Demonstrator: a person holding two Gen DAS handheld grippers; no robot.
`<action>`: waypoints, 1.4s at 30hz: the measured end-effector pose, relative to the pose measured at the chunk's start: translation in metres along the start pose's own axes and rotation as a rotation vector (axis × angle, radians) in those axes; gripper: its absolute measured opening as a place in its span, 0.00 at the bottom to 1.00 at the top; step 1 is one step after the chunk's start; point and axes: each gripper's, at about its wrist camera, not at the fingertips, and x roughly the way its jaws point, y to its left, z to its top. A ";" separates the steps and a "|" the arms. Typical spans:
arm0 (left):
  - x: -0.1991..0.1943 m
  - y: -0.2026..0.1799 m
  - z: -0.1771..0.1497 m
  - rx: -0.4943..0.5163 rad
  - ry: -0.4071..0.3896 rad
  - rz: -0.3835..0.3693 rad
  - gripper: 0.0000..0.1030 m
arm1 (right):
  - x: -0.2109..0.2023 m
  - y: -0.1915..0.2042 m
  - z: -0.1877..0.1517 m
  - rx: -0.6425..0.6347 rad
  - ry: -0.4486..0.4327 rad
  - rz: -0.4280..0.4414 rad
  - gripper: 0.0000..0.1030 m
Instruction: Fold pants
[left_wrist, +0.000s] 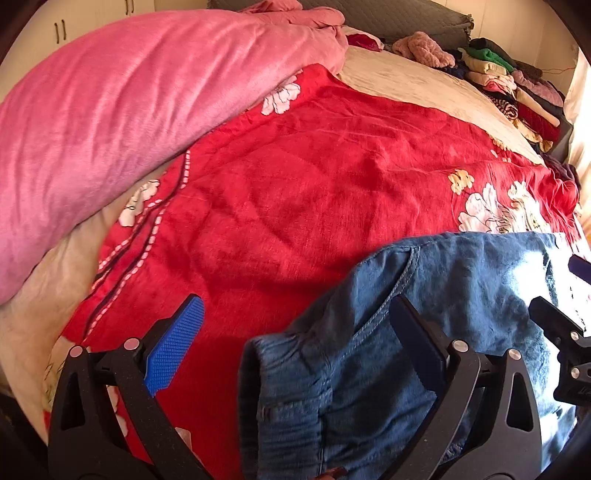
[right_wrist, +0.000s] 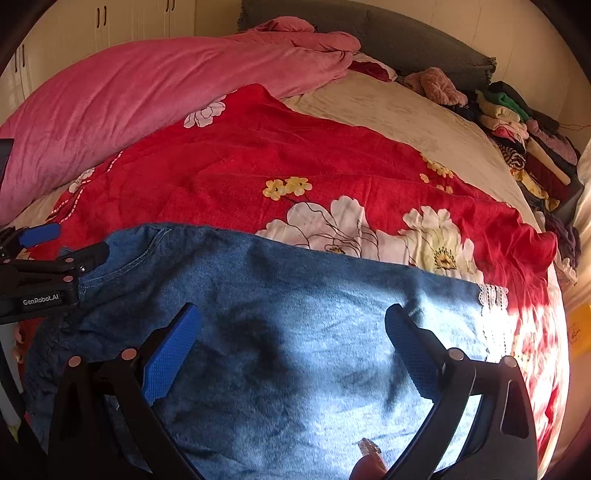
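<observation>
Blue denim pants lie flat on a red flowered blanket on the bed. In the left wrist view the elastic waistband end lies between my left fingers. My left gripper is open, low over the waistband; it shows in the right wrist view at the pants' left end. My right gripper is open, over the middle of the pants, with nothing between its pads. Its tip shows at the right edge of the left wrist view. A white lace trim marks the pants' right end.
A thick pink duvet is heaped at the left. Beige sheet lies beyond the blanket. A pile of folded clothes lines the far right edge. A grey headboard and white cupboards stand behind.
</observation>
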 end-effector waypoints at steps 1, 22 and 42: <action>0.003 -0.001 0.001 0.006 0.003 -0.021 0.91 | 0.004 0.001 0.003 -0.007 0.004 0.004 0.96; -0.042 -0.001 -0.010 0.109 -0.187 -0.141 0.00 | 0.051 0.024 0.035 -0.271 0.008 0.116 0.96; -0.131 0.002 -0.085 0.189 -0.290 -0.205 0.00 | -0.121 0.022 -0.083 -0.145 -0.208 0.377 0.07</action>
